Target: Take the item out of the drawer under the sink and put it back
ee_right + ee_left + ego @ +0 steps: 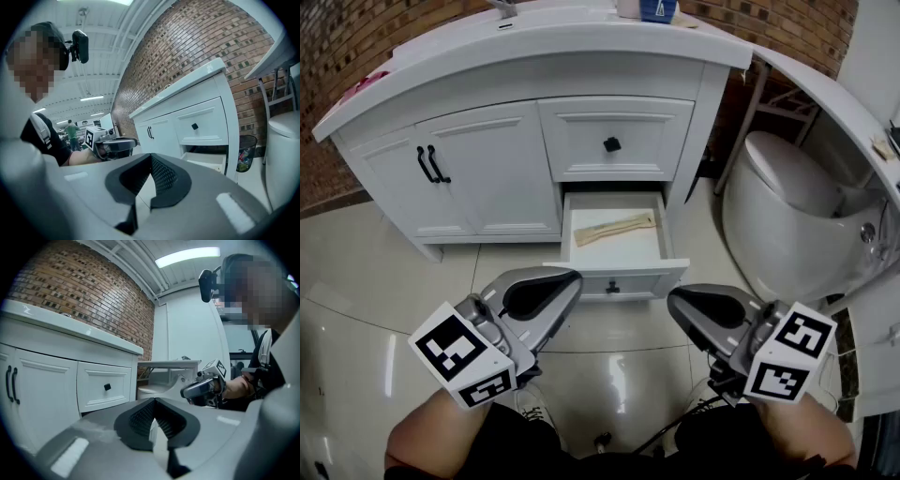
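The item [614,228], a long tan object, lies diagonally on the floor of the lower drawer [637,279]. I cannot tell exactly what it is. The drawer stands pulled out from the white vanity cabinet [487,178], directly beneath the closed upper drawer [614,141] with its black knob. A toilet [787,206] stands to the right of the cabinet.

Step in hand, as judged: the drawer is open and the item has not been lifted, so the approach for removal comes next. That move calls for one claw to open, travel forward and down into the drawer, align with the item's slanted length, and close on it without catching the drawer walls.

Left claw [570,279]: the jaws are fully together, with nothing between the pads. It touches nothing and hangs over the tiled floor [619,361], just at the near side of the drawer front.

Right claw [675,300]: the jaws also meet, with no object between them. It is held at the near right of the drawer front, clear of the drawer and well apart from the item.
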`<action>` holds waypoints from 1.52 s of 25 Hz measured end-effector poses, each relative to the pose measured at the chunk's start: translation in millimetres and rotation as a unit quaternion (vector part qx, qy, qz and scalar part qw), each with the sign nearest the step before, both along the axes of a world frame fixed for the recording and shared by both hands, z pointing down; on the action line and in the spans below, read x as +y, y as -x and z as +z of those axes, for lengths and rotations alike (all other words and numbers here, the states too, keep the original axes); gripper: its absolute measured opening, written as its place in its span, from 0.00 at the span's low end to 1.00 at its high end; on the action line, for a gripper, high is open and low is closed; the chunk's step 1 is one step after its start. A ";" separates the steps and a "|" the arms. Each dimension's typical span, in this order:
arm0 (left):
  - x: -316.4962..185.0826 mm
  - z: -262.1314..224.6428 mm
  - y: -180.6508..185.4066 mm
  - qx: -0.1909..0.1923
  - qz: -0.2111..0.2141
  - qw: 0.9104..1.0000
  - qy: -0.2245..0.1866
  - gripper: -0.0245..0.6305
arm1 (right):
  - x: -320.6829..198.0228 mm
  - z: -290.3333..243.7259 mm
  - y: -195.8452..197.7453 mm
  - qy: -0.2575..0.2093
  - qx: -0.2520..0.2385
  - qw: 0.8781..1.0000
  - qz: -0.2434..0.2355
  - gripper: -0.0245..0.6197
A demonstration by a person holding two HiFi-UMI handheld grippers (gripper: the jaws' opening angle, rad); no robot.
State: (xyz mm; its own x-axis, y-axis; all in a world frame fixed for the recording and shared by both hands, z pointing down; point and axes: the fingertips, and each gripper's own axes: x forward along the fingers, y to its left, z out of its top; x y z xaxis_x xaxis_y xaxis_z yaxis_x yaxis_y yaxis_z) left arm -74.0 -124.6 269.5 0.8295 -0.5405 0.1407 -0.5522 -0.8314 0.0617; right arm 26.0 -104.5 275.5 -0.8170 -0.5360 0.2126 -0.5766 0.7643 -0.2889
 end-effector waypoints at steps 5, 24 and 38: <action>-1.2 -1.2 -1.5 -0.005 -0.003 1.000 -0.006 0.05 | 0.3 0.3 -0.3 0.002 0.001 1.000 0.001 0.04; -103.8 -14.6 -18.0 -0.170 -0.011 0.972 -0.163 0.05 | -1.0 -8.0 6.9 -0.002 -0.016 1.000 -0.012 0.04; -191.6 106.5 -59.1 -0.353 0.030 0.928 -0.115 0.08 | -5.3 -8.7 -15.2 0.008 -0.032 0.999 -0.012 0.04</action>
